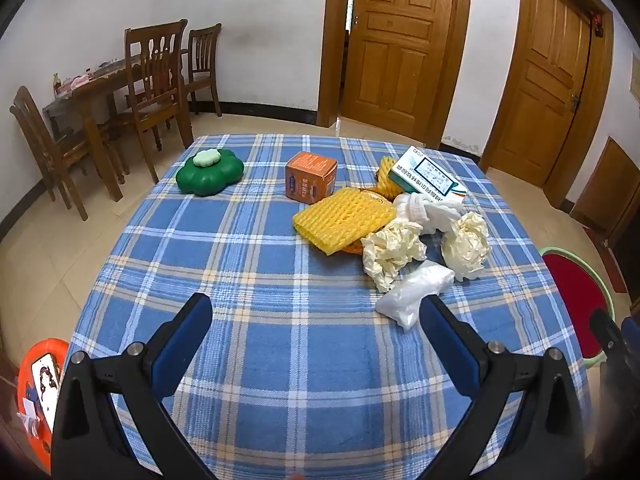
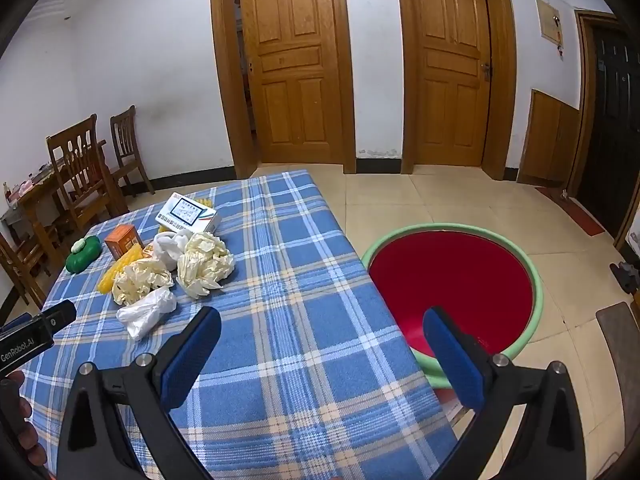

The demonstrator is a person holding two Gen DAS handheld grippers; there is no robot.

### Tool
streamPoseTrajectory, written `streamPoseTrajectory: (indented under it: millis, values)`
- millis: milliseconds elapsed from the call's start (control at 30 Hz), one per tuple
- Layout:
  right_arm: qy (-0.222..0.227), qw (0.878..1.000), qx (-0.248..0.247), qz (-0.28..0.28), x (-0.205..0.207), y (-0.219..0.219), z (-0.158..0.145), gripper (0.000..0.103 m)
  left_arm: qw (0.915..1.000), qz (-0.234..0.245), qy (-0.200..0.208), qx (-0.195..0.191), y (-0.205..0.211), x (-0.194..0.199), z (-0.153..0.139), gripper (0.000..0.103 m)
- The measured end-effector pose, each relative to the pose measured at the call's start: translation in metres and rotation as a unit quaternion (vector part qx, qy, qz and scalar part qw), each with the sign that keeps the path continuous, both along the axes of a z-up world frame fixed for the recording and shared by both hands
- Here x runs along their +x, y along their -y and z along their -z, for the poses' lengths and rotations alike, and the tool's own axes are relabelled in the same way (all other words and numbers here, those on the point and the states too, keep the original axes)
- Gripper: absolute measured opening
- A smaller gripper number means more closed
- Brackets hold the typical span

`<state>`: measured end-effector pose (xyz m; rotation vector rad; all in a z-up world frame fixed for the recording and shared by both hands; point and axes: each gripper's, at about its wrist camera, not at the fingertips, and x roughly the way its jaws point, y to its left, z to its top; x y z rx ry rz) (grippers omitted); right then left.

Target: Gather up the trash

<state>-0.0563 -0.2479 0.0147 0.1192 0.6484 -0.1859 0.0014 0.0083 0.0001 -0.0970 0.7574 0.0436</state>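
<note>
A home: wooden doors (image 2: 298,68); dining chairs (image 1: 158,80).

2 fisheye views, each from a camera mounted on a hand-held gripper, looking forward and downward along its 2 blue-padded fingers, which frame the bottom of each picture. The left wrist view sits above the near edge of a table with a blue plaid cloth (image 1: 280,280), facing across it toward a white wall with 2 wooden doors (image 1: 400,40). The right wrist view looks from the table's right near corner, taking in the cloth (image 2: 300,300) on the left and a red basin with a green rim (image 2: 538,280) on the floor to the right. Both share the tabletop, the pile of trash (image 1: 400,236) (image 2: 172,268) and the doors (image 2: 296,60).
</note>
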Motion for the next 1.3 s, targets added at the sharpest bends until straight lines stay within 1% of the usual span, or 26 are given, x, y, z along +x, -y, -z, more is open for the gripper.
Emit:
streamPoseTrajectory:
  millis: [1300]
  values:
    - [-0.005,1.0,0.001,0.004,0.0001,-0.0004,0.0022,0.103,1.0,-0.007,-0.002,-0.001,-0.0025,-0.0006,-0.0021,0.102]
